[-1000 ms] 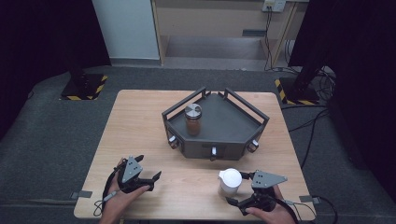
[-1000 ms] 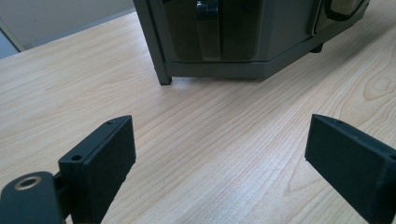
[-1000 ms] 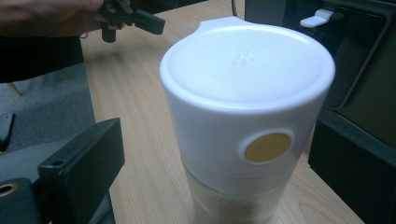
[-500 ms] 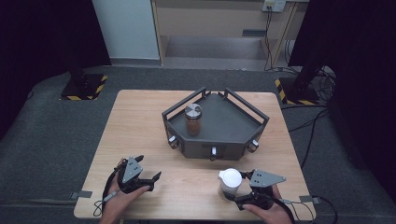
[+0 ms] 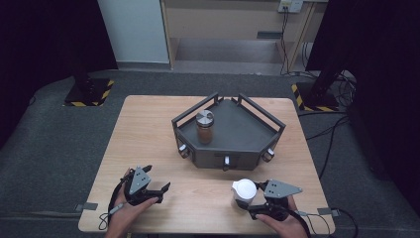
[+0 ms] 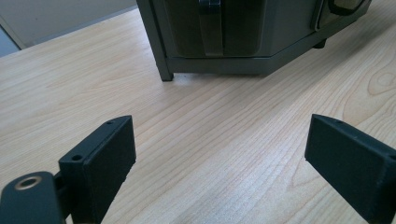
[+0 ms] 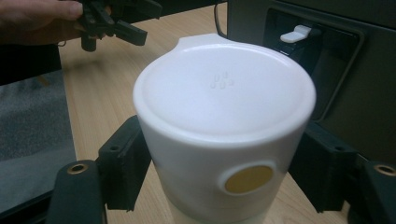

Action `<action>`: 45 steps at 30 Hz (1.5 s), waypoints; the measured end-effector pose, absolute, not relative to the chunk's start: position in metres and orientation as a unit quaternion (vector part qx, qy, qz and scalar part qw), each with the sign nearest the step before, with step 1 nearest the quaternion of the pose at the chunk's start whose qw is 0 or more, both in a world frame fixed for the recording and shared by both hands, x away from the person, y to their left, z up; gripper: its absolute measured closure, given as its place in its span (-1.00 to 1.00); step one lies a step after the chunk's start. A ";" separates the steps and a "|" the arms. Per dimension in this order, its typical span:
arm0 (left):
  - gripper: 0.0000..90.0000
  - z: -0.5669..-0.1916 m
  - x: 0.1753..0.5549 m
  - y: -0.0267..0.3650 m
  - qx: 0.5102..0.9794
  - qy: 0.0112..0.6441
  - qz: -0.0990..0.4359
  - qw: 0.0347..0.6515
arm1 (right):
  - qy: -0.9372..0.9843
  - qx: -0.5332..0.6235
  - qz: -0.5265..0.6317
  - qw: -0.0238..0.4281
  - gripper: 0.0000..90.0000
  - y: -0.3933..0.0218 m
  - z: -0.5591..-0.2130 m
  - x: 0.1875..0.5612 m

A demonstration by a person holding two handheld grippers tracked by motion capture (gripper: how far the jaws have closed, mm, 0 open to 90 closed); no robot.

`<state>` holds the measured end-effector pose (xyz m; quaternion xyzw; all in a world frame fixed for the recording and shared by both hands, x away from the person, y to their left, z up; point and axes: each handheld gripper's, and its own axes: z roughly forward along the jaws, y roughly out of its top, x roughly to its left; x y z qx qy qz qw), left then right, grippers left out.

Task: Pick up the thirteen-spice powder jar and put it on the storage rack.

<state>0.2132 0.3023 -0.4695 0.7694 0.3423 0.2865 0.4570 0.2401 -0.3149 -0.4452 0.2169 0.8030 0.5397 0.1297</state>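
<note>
The right hand-held gripper [image 5: 250, 203] has just been closing and is clamping a white cup [image 5: 244, 192] from both sides. The cup is standing upright, lid up, near the table's [image 5: 148, 129] front edge, toward its right corner. The left hand-held gripper [image 5: 161, 191] is resting wide, holding nothing.

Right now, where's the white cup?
In the high view the white cup stands near the table's front edge, right of centre, gripped by the right gripper, just in front of the dark tray.

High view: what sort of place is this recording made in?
Probably a lab or test room set up for recording. A lone wooden table stands on grey carpet, dark stands with hazard-striped bases flank it, and cables trail across the floor.
</note>
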 end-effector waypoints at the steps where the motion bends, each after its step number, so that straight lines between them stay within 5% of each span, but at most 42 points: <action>1: -0.83 -0.470 0.213 0.302 0.770 0.342 0.286 0.457 | 0.803 0.217 0.540 0.131 -0.35 -0.315 -0.445 0.240; 45: -0.83 -0.470 0.216 0.304 0.776 0.330 0.277 0.461 | 0.794 0.237 0.537 0.157 -0.31 -0.333 -0.430 0.231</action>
